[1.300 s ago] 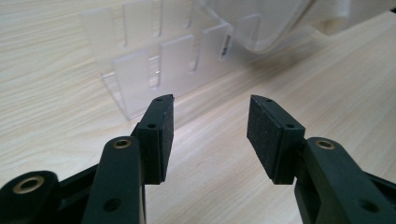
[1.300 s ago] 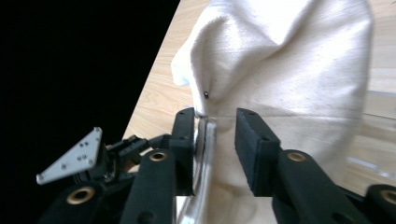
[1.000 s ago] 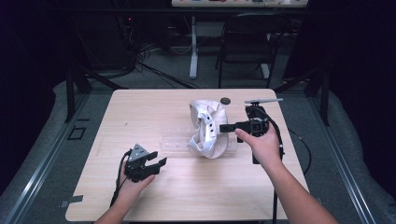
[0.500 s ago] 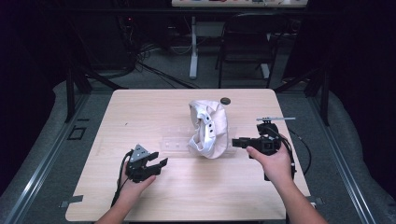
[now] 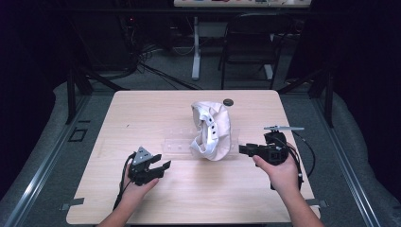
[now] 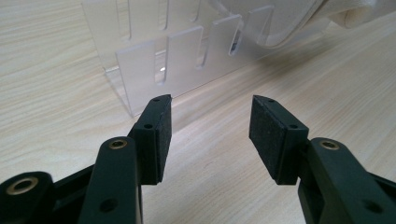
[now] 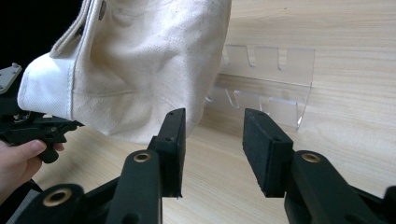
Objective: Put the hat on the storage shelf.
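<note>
1. A light wooden table carries the whole scene, with the person's two forearms coming in from its near edge.

2. A cream canvas cap stands propped on its edge at the table's middle, resting on the right end of the rack; neither gripper touches it. In the right gripper view its cloth crown hangs just ahead of the jaws and to their left.

3. A clear acrylic slotted rack lies flat-based under and beside the cap, and its left-hand slots are bare.

4. The right gripper sits near the cap's right flank, pointing at it. Its jaws have just been opening and stand spread with nothing between them.

5. The left gripper rests near the table's front left, well apart from the cap and aimed at the rack. Its jaws too have just been easing apart and are spread on bare air.

6. A small dark round object lies on the table just behind the cap; what it is cannot be told.

7. Judged from this, the placing of the cap on the rack looks done or nearly so, and only the hands' retreat seems left.
</note>
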`<state>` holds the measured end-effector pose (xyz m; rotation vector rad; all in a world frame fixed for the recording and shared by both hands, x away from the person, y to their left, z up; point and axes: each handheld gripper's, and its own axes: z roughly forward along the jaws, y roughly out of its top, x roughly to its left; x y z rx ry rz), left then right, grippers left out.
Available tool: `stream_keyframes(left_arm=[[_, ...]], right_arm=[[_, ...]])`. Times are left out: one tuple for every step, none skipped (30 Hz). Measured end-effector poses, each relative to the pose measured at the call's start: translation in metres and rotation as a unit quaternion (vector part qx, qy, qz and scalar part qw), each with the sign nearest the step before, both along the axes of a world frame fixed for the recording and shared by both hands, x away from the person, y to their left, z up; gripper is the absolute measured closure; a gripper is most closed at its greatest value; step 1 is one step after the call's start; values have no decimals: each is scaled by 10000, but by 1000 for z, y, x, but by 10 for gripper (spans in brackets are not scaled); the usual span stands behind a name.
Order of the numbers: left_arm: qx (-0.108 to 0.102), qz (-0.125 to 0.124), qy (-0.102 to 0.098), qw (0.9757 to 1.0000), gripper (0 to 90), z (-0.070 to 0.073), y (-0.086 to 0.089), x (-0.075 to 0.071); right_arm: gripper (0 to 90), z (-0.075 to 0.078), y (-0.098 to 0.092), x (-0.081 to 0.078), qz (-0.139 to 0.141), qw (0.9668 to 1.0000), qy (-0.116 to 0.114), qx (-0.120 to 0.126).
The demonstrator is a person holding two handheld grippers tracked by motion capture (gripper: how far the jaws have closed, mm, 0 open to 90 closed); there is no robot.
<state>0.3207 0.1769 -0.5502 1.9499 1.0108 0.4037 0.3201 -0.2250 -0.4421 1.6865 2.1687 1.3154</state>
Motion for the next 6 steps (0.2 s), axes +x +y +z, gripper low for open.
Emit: stream_keyframes(left_arm=[[-3, -14, -3, 10000, 495, 0, -1, 0], [0, -41, 13, 10000, 495, 0, -2, 0], [7, -68, 17, 10000, 496, 0, -3, -1], [2, -93, 16, 10000, 496, 0, -4, -1], [22, -105, -16, 9999, 495, 0, -6, -1], [16, -112, 0, 9999, 495, 0, -7, -2]], right_arm=[[591, -1, 0, -1, -11, 10000, -15, -9], [585, -3, 1, -3, -10, 10000, -59, -38], [580, -4, 1, -4, -27, 9999, -87, -81], [580, -4, 1, -4, -27, 9999, -87, -81], [573, -5, 1, -6, -35, 9998, -150, -106], [570, -7, 1, -7, -72, 9996, -229, -145]])
